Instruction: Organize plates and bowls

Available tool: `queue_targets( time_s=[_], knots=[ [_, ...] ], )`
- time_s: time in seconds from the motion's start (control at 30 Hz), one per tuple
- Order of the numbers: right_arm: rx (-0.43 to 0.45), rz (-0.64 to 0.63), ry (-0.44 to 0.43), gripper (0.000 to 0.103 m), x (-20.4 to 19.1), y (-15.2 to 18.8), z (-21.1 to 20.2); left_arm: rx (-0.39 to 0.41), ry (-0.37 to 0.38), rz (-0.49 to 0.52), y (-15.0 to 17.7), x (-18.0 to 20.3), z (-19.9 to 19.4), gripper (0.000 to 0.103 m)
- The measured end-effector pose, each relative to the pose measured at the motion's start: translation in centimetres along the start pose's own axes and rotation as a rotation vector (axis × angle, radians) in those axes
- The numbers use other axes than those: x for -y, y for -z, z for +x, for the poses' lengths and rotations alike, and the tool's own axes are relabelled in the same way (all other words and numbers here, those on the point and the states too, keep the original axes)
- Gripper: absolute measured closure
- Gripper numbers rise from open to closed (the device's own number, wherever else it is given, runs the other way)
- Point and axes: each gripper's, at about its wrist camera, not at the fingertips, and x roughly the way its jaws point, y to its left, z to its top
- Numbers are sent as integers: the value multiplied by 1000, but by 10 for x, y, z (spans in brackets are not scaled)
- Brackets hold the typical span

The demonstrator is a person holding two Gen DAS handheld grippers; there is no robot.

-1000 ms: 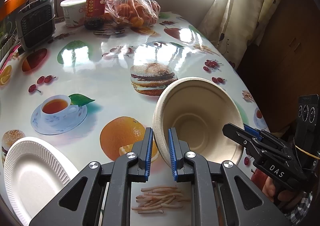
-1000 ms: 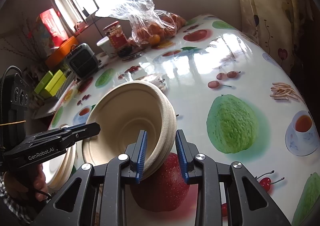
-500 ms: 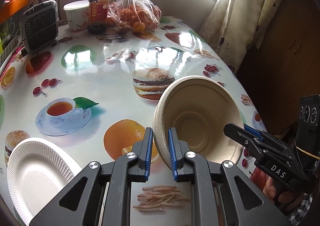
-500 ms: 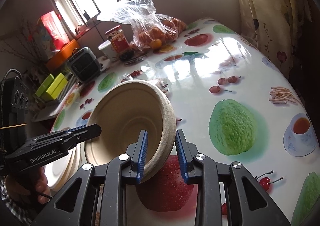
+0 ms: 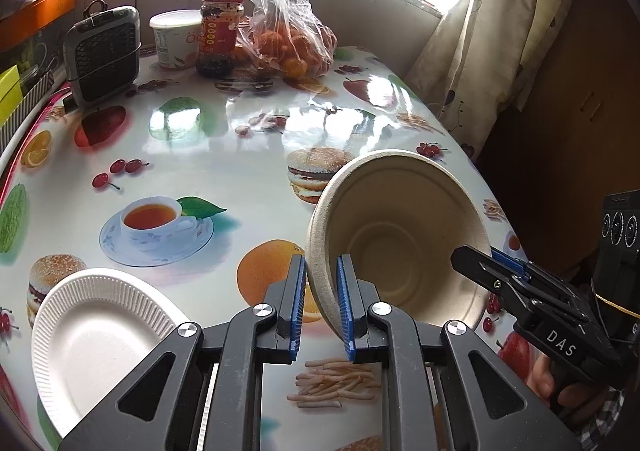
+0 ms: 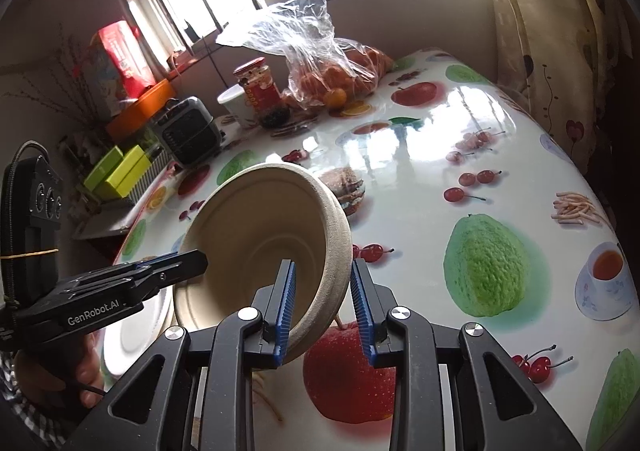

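A beige pulp bowl hangs tilted above a fruit-print table, pinched on opposite sides of its rim. The left gripper has its blue pads narrowed onto the rim nearest its camera; the right gripper stands a little wider, one pad inside the wall and the other outside, and appears to clamp what looks like a double rim. Whether this is one bowl or a nested pair cannot be told.

Below and to the left of the left jaws a white ridged paper plate lies flat near the table's near edge.

Lettering reads "DAS" on the right gripper's body in the left wrist view, and "GenRobot.AI" on the left gripper's in the right wrist view. The red label of a jar carries circles, otherwise unreadable.

Ahead of both jaws the table's middle lies bare and glossy. A white tub, a grey fan heater and a plastic bag of oranges crowd the far edge under the window; a curtain hangs off the table's right edge.
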Motion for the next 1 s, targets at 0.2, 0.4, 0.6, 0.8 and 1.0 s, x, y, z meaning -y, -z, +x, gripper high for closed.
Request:
queue_targets(
  time_s=[0.2,0.4,0.6,0.8,1.0],
  knots=[
    [5,-22,-26,75,-16,-2,0,17,-19,-25,4,-10,-14,87],
    [4,-51,-60,75,-37,-4,3,37,-47,-52,7,-26,-30,87],
    [-5,-75,-92,75,-56,-2,10,59,-75,-75,12,-41,-46,87],
    [-23,-99,-125,75,-77,1,17,75,-102,-109,20,-59,-61,87],
    [-35,-133,-153,75,-100,6,23,91,-127,-144,29,-76,-76,87]
  ],
)
